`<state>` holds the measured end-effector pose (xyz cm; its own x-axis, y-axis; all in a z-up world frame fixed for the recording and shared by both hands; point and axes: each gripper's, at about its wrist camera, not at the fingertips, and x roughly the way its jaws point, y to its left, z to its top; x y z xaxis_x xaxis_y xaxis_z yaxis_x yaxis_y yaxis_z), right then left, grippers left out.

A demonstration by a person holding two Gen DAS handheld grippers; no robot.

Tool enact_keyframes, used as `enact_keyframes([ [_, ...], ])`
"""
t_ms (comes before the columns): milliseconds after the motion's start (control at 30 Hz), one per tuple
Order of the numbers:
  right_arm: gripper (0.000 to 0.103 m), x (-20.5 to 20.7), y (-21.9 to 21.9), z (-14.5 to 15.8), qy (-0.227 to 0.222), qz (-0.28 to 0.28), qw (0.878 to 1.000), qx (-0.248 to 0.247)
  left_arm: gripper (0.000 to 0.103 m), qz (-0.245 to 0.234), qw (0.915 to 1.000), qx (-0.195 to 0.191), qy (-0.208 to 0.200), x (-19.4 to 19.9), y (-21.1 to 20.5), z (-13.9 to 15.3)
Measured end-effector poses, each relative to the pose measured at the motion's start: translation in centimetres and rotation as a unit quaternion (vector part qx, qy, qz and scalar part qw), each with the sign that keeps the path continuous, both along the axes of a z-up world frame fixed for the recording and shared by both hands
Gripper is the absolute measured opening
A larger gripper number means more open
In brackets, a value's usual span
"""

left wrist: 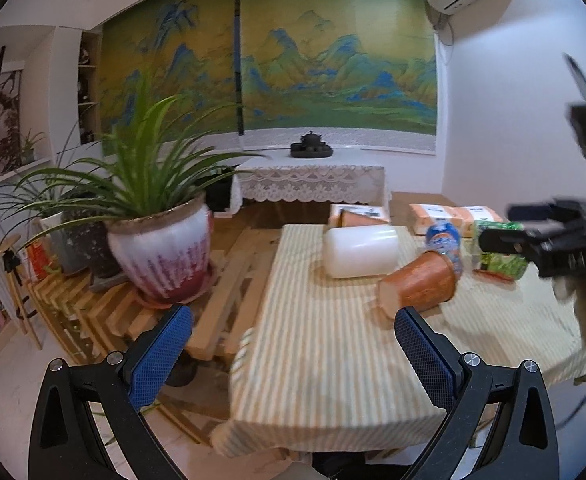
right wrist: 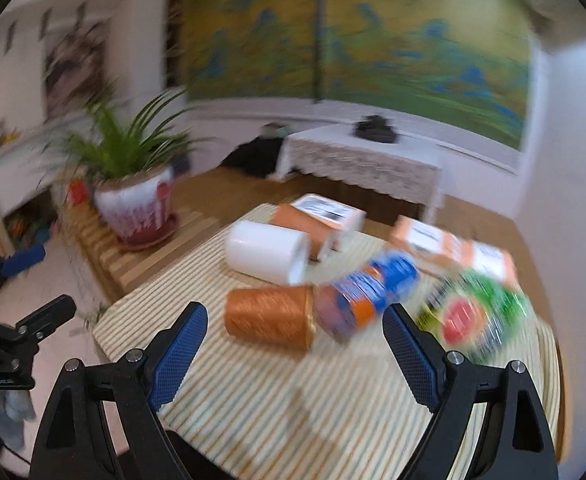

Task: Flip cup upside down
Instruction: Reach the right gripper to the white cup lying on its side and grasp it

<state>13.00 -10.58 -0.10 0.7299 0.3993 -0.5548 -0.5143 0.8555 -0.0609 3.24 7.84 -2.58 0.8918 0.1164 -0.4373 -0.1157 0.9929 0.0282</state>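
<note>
An orange cup [left wrist: 421, 284] lies on its side on the striped tablecloth [left wrist: 325, 360]; it also shows in the right wrist view [right wrist: 271, 316]. A white cup [left wrist: 361, 251] lies on its side behind it, also in the right wrist view [right wrist: 267, 257]. My left gripper [left wrist: 293, 344] is open and empty, above the table's near left part, short of the orange cup. My right gripper [right wrist: 293, 336] is open and empty, just in front of the orange cup; it also shows in the left wrist view [left wrist: 533, 236] at the right edge.
A blue and orange bottle [right wrist: 367, 294] lies against the orange cup. A green packet [right wrist: 477, 316] lies at the right, orange boxes [right wrist: 321, 216] behind. A large potted plant [left wrist: 161, 248] stands on wooden slats left of the table. The right wrist view is blurred.
</note>
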Motion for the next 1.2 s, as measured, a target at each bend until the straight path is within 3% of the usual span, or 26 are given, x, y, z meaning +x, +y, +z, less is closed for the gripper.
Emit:
enact_keyframes([
  [200, 0.087, 5.8, 5.8, 1.0, 0.049, 0.132, 0.987, -0.075, 0.102, 0.019, 0.9997, -0.008, 0.016, -0.3, 3.0, -0.8],
  [333, 0.087, 9.5, 9.4, -0.1, 0.073, 0.172, 0.975, -0.122, 0.102, 0.031, 0.9992, -0.005, 0.027, -0.4, 4.3, -1.6],
  [733, 0.087, 15.4, 14.1, -3.2, 0.132, 0.227, 0.944, -0.200, 0.102, 0.048, 0.9975, -0.016, 0.050, 1.6, 6.6, -3.0],
  [1200, 0.087, 16.6, 17.2, -6.4, 0.144, 0.253, 0.903, -0.316, 0.102, 0.056, 0.9964, -0.026, 0.058, 2.8, 7.9, -3.8],
])
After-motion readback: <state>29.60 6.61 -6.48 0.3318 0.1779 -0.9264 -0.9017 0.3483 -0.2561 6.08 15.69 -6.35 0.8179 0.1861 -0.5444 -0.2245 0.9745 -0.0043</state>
